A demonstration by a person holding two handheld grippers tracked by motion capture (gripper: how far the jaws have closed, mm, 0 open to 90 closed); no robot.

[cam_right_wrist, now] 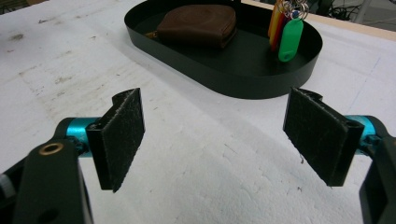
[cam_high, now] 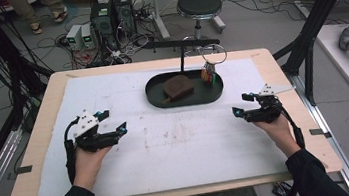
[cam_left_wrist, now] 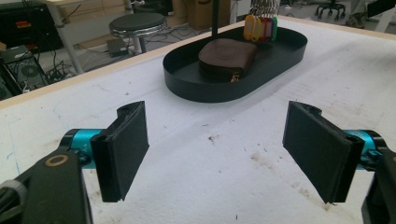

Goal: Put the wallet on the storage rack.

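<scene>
Both forearms, in dark sleeves, come in from the near edge and lie well apart. The left gripper (cam_high: 113,121) is held low, aimed forward and to the right, its 2 jaws spread wide and empty. The right gripper (cam_high: 244,104) mirrors it, aimed forward and to the left, jaws equally wide and empty.

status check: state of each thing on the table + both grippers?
Left gripper: open, empty, over the mat.
Right gripper: open, empty, over the mat.
Pouch: zipped shut, lying in the tray.
Key tags: hanging on their ring.
Tray: flat on the mat.
</scene>
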